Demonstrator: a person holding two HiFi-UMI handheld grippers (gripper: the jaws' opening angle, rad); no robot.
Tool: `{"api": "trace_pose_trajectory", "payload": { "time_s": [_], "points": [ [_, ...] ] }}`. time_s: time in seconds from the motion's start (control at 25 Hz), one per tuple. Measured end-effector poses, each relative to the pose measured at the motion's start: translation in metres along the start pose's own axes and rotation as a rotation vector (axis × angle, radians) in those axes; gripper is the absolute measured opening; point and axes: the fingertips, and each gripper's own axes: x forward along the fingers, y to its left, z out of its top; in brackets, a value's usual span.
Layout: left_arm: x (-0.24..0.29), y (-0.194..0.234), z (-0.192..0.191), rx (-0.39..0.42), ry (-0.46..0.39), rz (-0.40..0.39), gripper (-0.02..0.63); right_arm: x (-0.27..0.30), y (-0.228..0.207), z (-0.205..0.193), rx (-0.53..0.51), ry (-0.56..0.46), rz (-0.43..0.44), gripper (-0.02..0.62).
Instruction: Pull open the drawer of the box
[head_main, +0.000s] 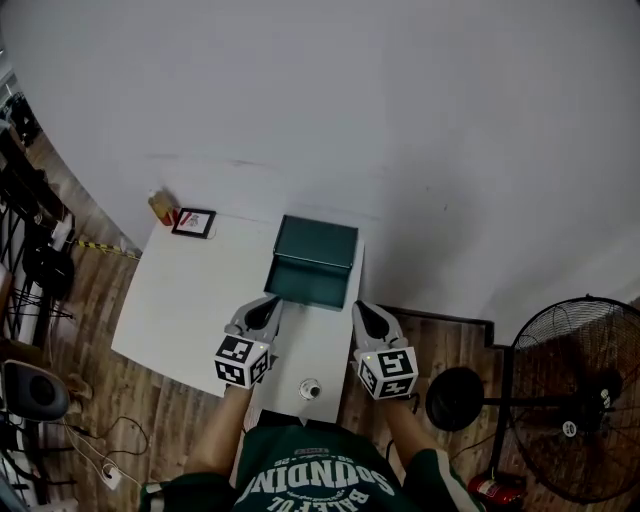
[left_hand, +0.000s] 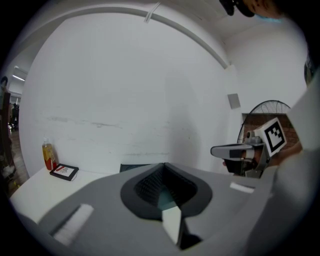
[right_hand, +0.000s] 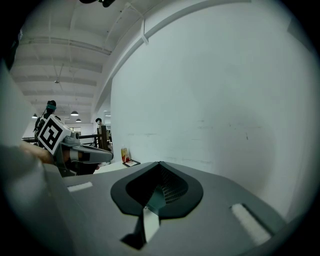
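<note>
A dark green box (head_main: 318, 243) stands at the far right of the white table (head_main: 190, 300). A lower green section (head_main: 305, 285) juts from its front toward me; I cannot tell whether that is the drawer pulled out. My left gripper (head_main: 270, 306) hovers just in front of the section's left corner, jaws shut and empty. The right gripper (head_main: 362, 311) sits off its right corner at the table's edge, also shut and empty. In the left gripper view the closed jaws (left_hand: 164, 165) hide most of the box (left_hand: 134, 167). The right gripper view shows its closed jaws (right_hand: 159, 163) facing the wall.
A small bottle (head_main: 160, 208) and a framed card (head_main: 193, 222) stand at the table's far left corner. A small white round object (head_main: 310, 388) lies near the front edge. A black floor fan (head_main: 575, 400) stands to the right. Cables and gear lie on the floor at left.
</note>
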Motion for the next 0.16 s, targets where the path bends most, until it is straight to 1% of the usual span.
{"api": "trace_pose_trajectory", "payload": {
  "time_s": [0.16],
  "points": [
    [0.0054, 0.002, -0.0038, -0.012, 0.014, -0.004, 0.052, 0.0046, 0.0014, -0.0008, -0.001, 0.001, 0.014, 0.0]
  ]
}}
